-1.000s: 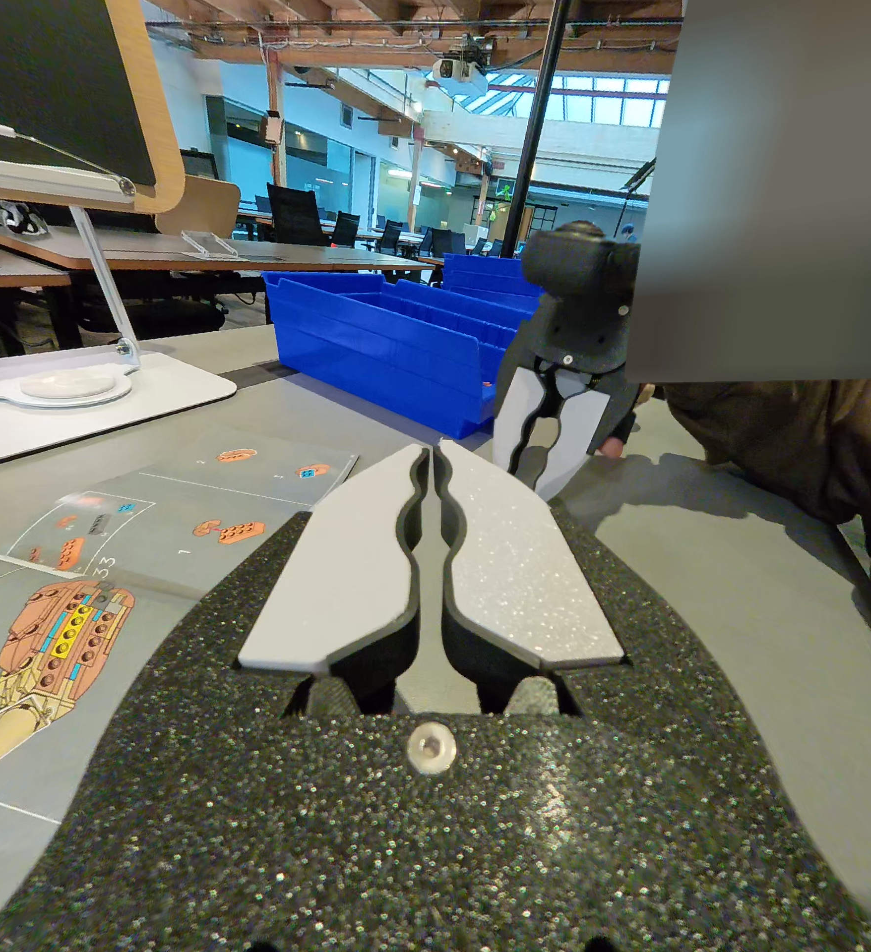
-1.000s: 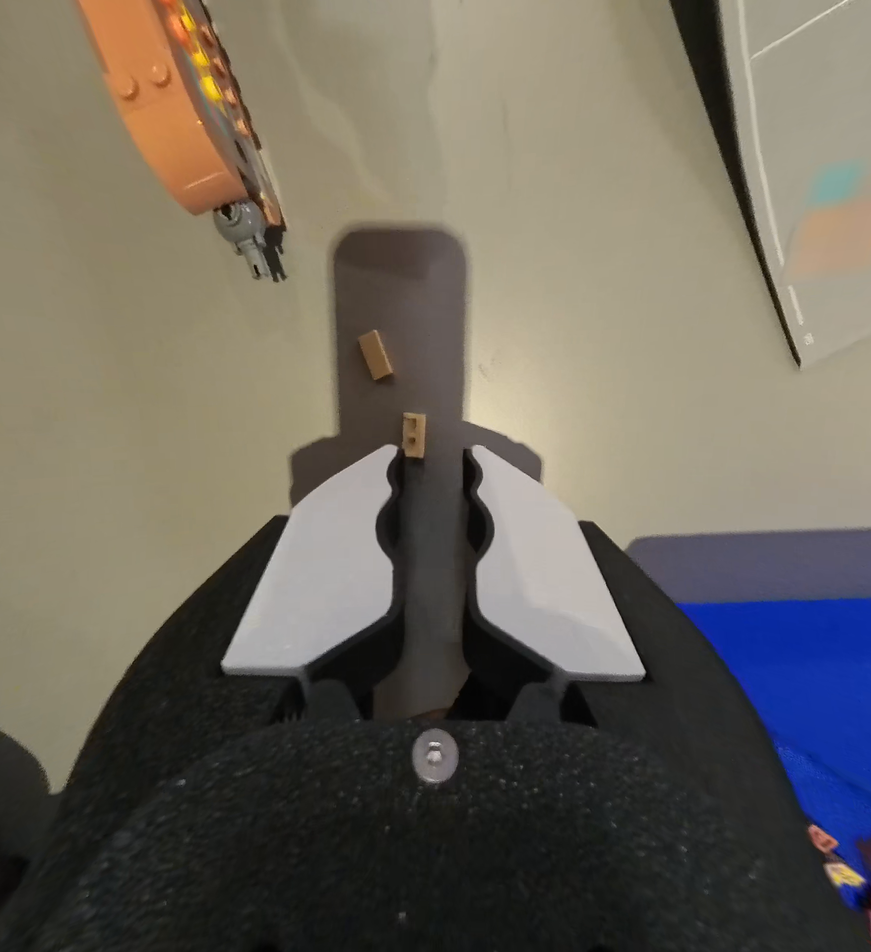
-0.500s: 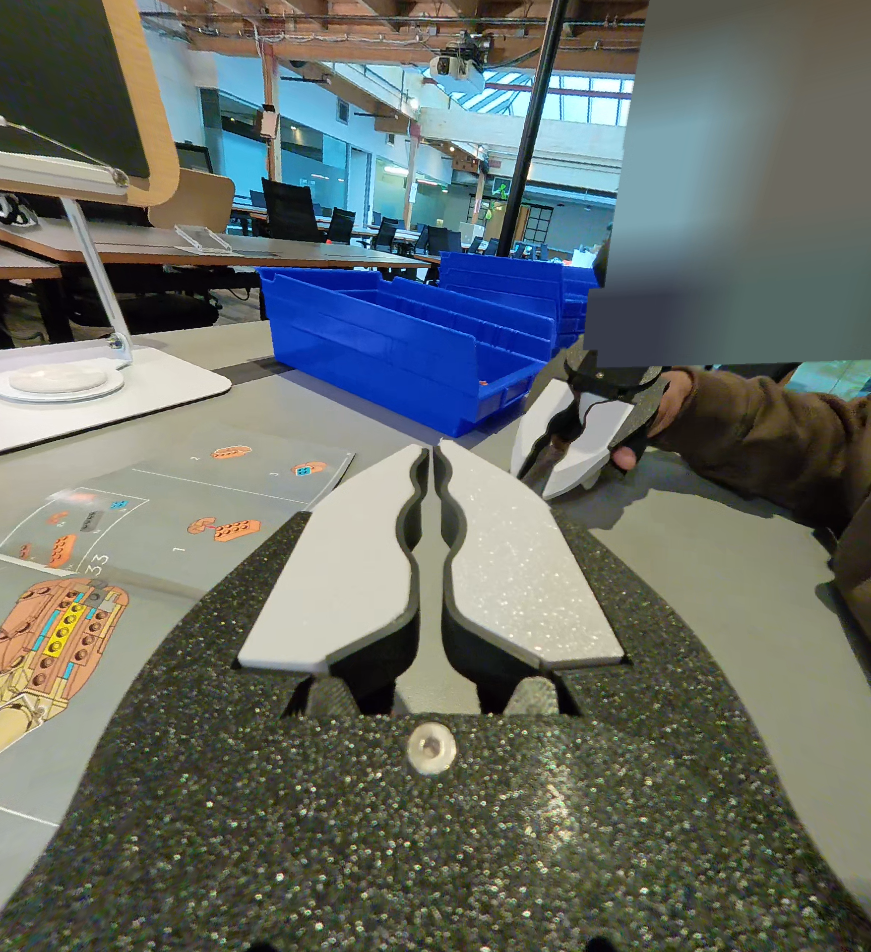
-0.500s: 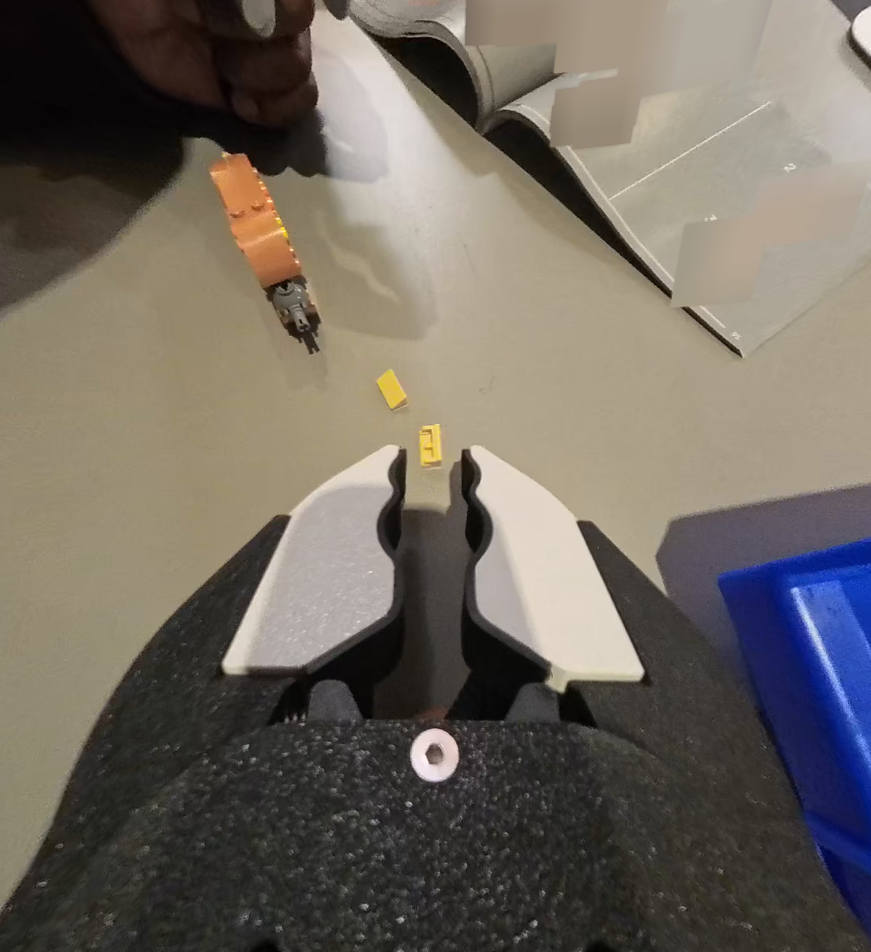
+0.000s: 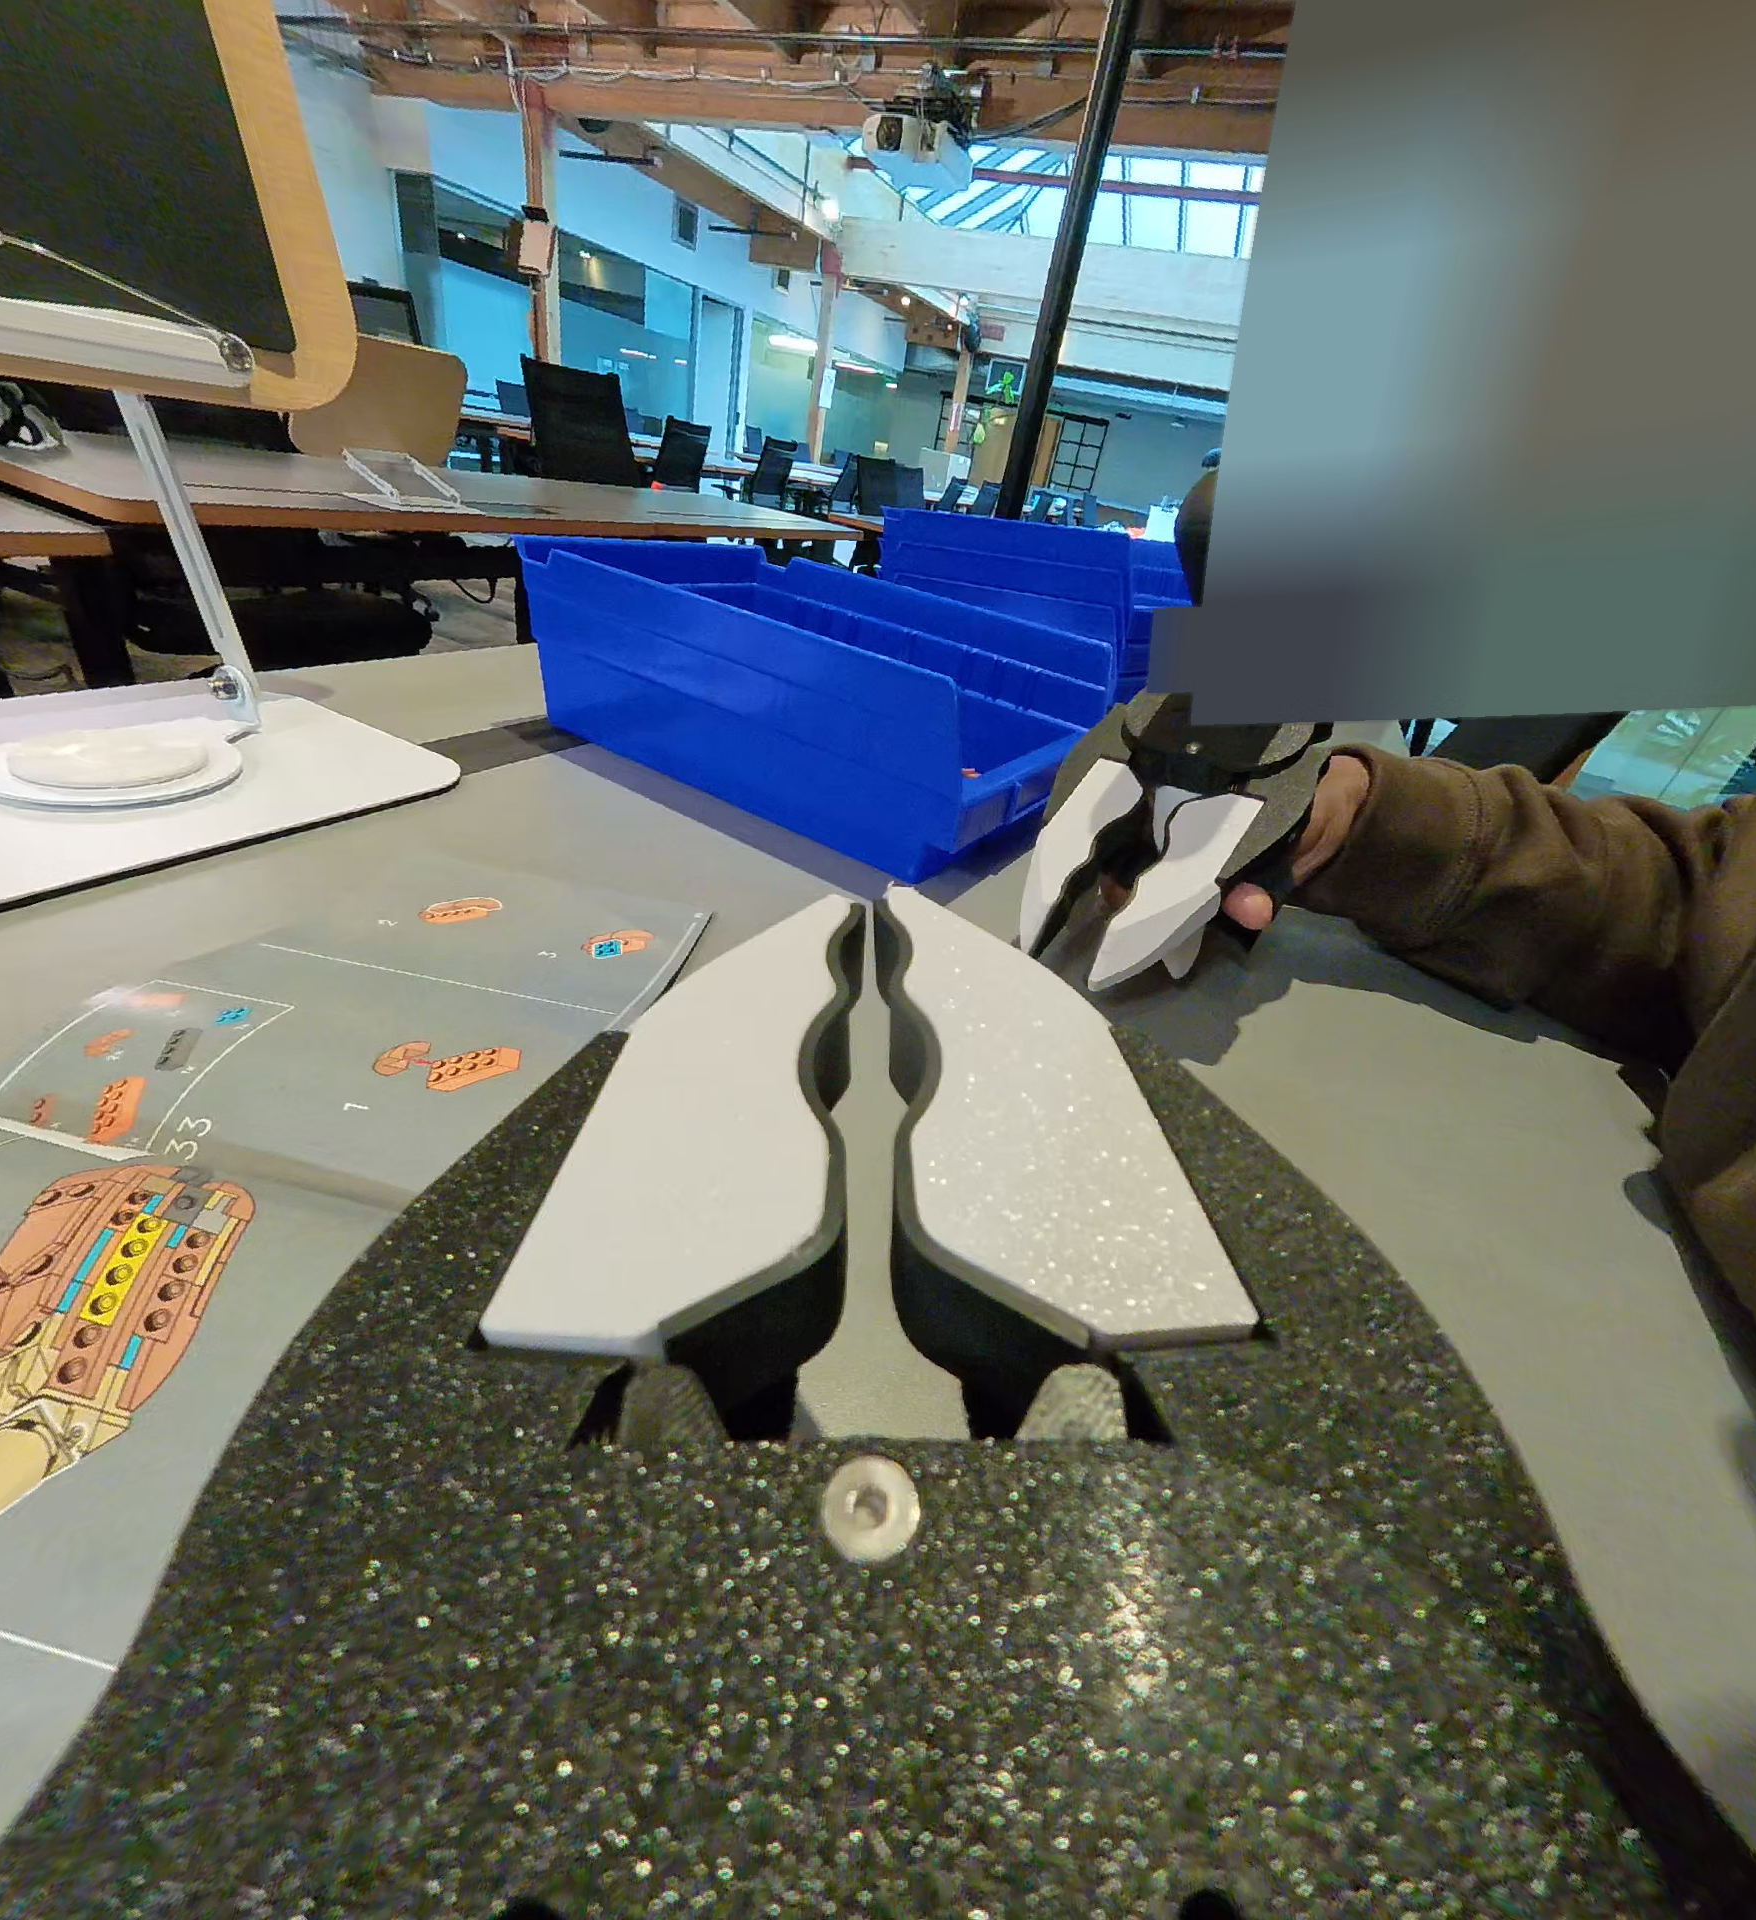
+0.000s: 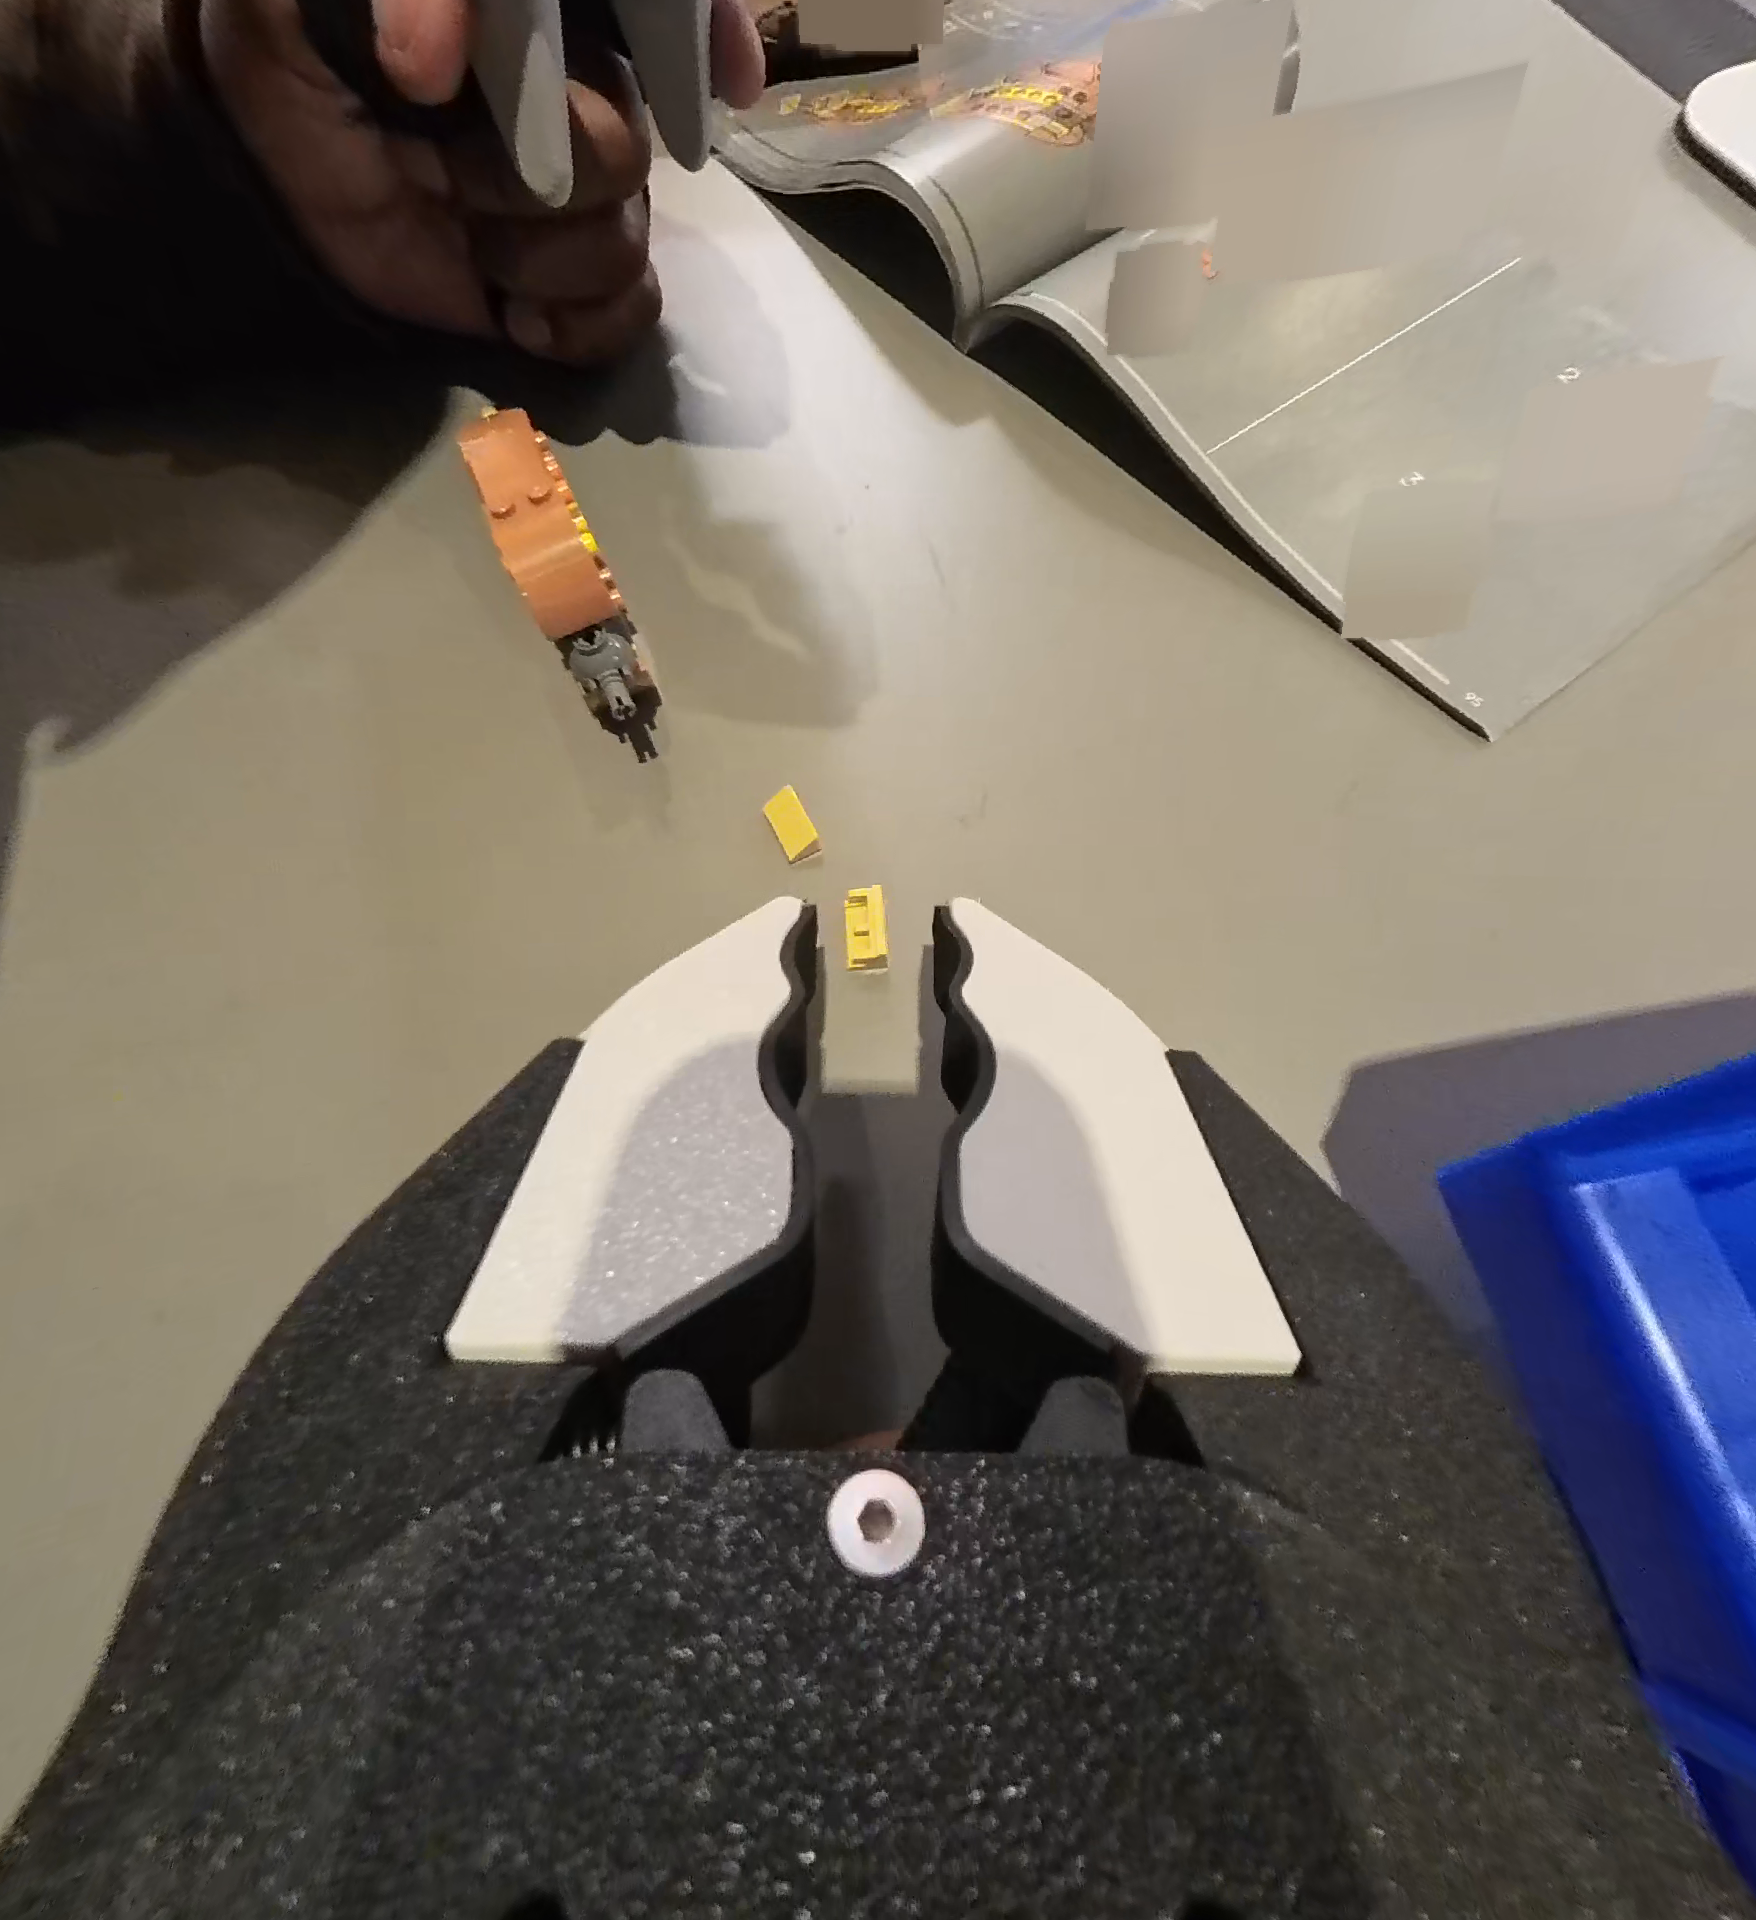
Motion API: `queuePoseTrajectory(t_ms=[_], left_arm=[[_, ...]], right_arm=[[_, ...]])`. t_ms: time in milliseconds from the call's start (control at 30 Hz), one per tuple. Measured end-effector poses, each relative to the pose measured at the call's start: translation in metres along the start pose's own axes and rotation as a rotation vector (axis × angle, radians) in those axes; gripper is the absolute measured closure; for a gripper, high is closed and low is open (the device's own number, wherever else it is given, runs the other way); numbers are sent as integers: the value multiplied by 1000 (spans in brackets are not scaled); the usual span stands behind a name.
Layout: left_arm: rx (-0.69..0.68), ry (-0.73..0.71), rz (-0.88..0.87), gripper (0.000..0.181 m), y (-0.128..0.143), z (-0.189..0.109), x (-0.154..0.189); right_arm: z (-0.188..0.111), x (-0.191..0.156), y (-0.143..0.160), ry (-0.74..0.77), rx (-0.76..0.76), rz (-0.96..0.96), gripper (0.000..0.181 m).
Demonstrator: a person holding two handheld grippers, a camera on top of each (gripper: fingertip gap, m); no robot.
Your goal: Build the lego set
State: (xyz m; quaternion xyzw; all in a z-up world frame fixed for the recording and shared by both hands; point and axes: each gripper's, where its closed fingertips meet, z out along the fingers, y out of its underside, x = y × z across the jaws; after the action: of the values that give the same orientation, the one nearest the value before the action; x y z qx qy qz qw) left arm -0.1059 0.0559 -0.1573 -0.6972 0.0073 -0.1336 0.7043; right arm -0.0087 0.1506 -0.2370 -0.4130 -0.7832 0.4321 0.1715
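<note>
In the right wrist view my right gripper (image 6: 872, 914) is open and low over the grey table. A small yellow Lego piece (image 6: 866, 928) lies on the table between its fingertips, touching neither. A second yellow piece (image 6: 791, 824) lies just beyond it. The orange Lego model (image 6: 541, 540), with a grey connector at its near end, lies farther left. My left gripper (image 5: 872, 906) is shut and empty above the table. It also shows at the top of the right wrist view (image 6: 619, 179). The right gripper shows in the left wrist view (image 5: 1113, 945).
An open instruction booklet (image 5: 334, 1039) lies left of my left gripper and shows in the right wrist view (image 6: 1373, 416). Blue bins (image 5: 801, 717) stand behind it; one bin (image 6: 1684, 1403) is close to my right gripper's right side. A white stand base (image 5: 178, 769) is at far left. One gripper's finger ends stand about 15 cm off the other's.
My right gripper has come down and tilted forward, and the yellow piece now lies between its tips. My left gripper has stayed shut and barely moved.
</note>
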Motion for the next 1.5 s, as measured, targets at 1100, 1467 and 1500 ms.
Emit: queuePoseTrajectory(t_ms=[1100,1467,1500], left_arm=[[-3,-12,-53,179,0,0,-11],[0,-4,-43,179,0,-1,-9],[-1,-4,-42,179,0,-1,-9]], right_arm=[[-45,5,16,136,94,29,160],[-44,5,17,136,89,33,160],[-43,5,17,135,87,31,160]])
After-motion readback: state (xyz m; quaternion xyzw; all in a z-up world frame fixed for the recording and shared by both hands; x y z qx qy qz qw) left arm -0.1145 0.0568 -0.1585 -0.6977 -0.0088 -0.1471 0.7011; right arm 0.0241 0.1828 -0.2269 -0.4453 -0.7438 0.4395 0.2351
